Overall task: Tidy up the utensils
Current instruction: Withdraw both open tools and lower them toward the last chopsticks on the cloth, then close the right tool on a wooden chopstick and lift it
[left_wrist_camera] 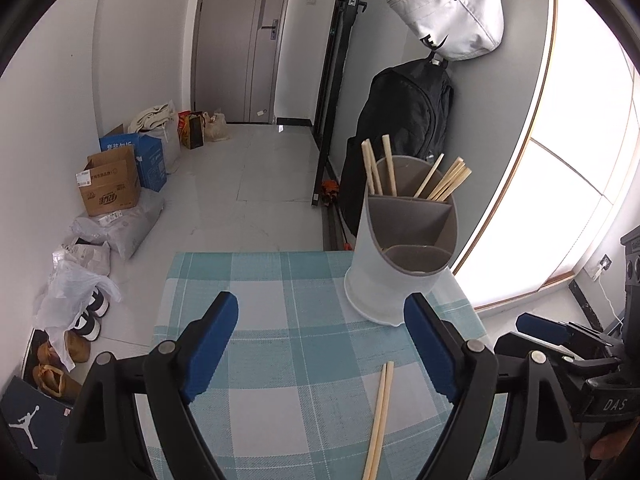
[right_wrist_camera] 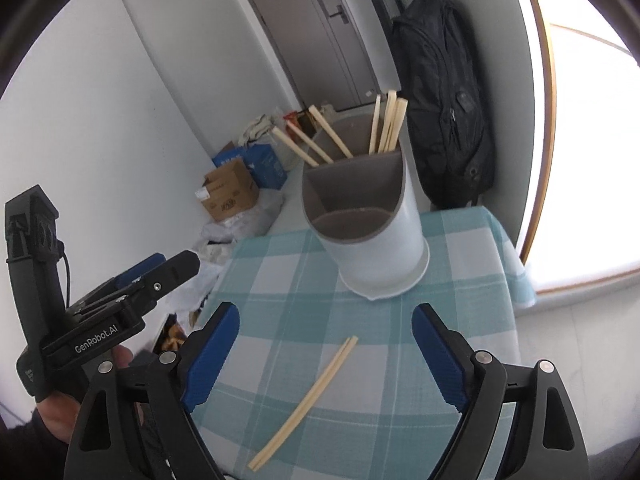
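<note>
A pair of pale wooden chopsticks (left_wrist_camera: 379,420) (right_wrist_camera: 306,400) lies flat on the teal checked tablecloth (left_wrist_camera: 280,360) (right_wrist_camera: 360,340). Behind it stands a white utensil holder (left_wrist_camera: 394,276) (right_wrist_camera: 380,240) with grey dividers; several chopsticks (left_wrist_camera: 440,182) (right_wrist_camera: 386,124) stick out of its rear compartment. My left gripper (left_wrist_camera: 320,346) hovers open above the cloth, the loose pair just inside its right finger. My right gripper (right_wrist_camera: 326,354) is open too, and the pair lies below and between its fingers. Neither touches anything. Each gripper shows at the edge of the other's view.
A black backpack (left_wrist_camera: 404,128) (right_wrist_camera: 444,112) hangs on the wall behind the small table, a white bag (left_wrist_camera: 448,8) above it. Cardboard boxes (left_wrist_camera: 108,186), plastic bags and shoes (left_wrist_camera: 72,352) line the floor at left. A bright window (left_wrist_camera: 580,140) fills the right.
</note>
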Demonstrator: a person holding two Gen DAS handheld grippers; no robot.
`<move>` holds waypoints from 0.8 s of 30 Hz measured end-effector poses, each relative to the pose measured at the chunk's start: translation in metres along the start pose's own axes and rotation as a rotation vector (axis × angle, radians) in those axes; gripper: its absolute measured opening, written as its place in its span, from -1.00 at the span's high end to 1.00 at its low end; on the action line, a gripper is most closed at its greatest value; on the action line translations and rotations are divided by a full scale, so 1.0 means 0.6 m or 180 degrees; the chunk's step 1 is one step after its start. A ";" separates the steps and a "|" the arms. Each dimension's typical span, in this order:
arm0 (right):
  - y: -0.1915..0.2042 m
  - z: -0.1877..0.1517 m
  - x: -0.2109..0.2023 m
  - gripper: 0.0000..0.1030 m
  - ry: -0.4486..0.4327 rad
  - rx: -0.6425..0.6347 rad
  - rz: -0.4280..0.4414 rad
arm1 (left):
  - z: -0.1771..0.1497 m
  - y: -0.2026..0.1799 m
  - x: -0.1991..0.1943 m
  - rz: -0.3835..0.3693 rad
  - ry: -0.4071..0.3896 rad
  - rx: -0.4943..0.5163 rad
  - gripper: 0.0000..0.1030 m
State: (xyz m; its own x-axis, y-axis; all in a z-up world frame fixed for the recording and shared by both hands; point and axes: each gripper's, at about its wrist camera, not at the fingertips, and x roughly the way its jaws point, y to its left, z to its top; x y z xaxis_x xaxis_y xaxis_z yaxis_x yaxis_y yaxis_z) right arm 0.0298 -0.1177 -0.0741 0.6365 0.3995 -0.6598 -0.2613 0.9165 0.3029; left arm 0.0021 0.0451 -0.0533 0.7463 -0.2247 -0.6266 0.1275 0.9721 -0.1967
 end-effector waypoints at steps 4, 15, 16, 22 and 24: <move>0.001 -0.013 0.052 -0.71 0.0415 0.0048 -0.0005 | -0.005 0.023 0.006 0.0056 0.0025 -0.0063 -0.59; -0.003 -0.045 0.189 0.17 0.1288 0.0086 -0.0385 | -0.021 0.076 0.020 0.0047 0.0227 -0.0438 -0.59; -0.002 -0.048 0.195 0.29 0.1334 0.0093 -0.0388 | -0.024 0.079 0.021 0.0052 0.0242 -0.0448 -0.59; 0.012 -0.058 0.212 0.55 0.1467 -0.0158 -0.0726 | -0.028 0.098 0.024 -0.0014 0.0354 -0.0618 -0.59; 0.015 -0.058 0.213 0.58 0.1493 -0.0213 -0.0779 | -0.030 0.107 0.025 -0.0039 0.0394 -0.0712 -0.59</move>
State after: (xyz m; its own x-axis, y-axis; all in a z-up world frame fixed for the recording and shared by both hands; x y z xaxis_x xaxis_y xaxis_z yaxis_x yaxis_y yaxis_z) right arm 0.0837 -0.0575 -0.1798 0.2957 0.1259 -0.9470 -0.2012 0.9772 0.0671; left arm 0.0096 0.1030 -0.0886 0.6582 -0.2561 -0.7080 -0.0220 0.9334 -0.3581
